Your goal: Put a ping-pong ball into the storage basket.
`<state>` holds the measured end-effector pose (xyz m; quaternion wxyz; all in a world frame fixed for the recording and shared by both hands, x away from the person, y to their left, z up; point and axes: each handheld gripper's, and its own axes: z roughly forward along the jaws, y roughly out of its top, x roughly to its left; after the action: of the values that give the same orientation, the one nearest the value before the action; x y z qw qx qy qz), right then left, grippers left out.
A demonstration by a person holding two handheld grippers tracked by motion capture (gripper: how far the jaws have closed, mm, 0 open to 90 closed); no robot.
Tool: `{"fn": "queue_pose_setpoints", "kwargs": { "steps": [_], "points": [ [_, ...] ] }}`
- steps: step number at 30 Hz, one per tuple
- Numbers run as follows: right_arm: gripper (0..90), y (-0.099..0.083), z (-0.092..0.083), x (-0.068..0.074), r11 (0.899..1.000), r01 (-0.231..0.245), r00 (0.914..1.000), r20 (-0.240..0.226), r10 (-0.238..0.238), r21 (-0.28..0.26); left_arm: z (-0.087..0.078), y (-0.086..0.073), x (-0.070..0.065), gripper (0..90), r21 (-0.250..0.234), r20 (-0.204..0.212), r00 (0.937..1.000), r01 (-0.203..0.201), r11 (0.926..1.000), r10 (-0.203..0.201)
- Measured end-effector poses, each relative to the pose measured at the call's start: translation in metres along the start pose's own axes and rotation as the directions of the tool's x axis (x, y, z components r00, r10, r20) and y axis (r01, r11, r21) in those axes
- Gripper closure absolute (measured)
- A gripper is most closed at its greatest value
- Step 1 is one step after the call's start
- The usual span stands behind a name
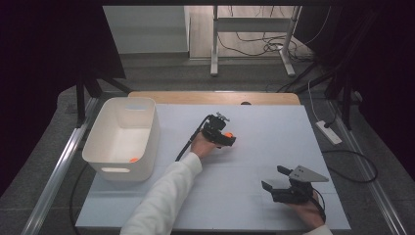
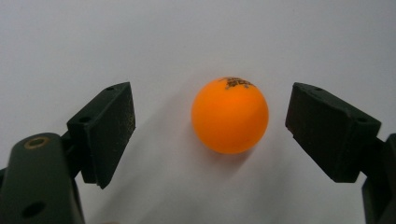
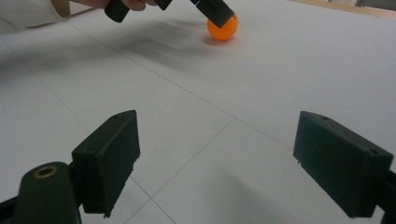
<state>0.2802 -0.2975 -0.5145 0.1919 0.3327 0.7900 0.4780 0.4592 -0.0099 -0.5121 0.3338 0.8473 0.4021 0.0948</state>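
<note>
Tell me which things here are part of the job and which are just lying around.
Part of the job:
- orange ball on the table, between the open jaws of the left gripper
- white bin, with another orange ball inside

Lying about:
- power strip on the floor
- right gripper, open and idle

Tabletop: pale grey-white sheet marked with faint seam lines, a strip of bare wood showing along the far edge. Carrying directly:

- White bin, rectangular, open-topped, sitting near the left edge; a cut-out handle facing the near side.
- Orange ball, resting on the sheet near the middle, dark print on its top, casting a soft shadow toward the near side; well apart from the bin.

Lying inside the bin, against its near wall, and not on the sheet itself: a second small orange item.
</note>
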Motion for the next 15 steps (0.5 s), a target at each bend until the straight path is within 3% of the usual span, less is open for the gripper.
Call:
{"fn": "queue_pose_setpoints", "kwargs": {
  "steps": [15],
  "points": [
    [14.2, -0.0001, -0.0001, -0.0007, 1.0, -0.002, 1.0, 0.001, 0.002, 0.008, 0.0072, -0.0023, 0.0, 29.2, 0.013, 0.032, 0.9995, -0.002, 0.9999, 0.001]
  ]
}}
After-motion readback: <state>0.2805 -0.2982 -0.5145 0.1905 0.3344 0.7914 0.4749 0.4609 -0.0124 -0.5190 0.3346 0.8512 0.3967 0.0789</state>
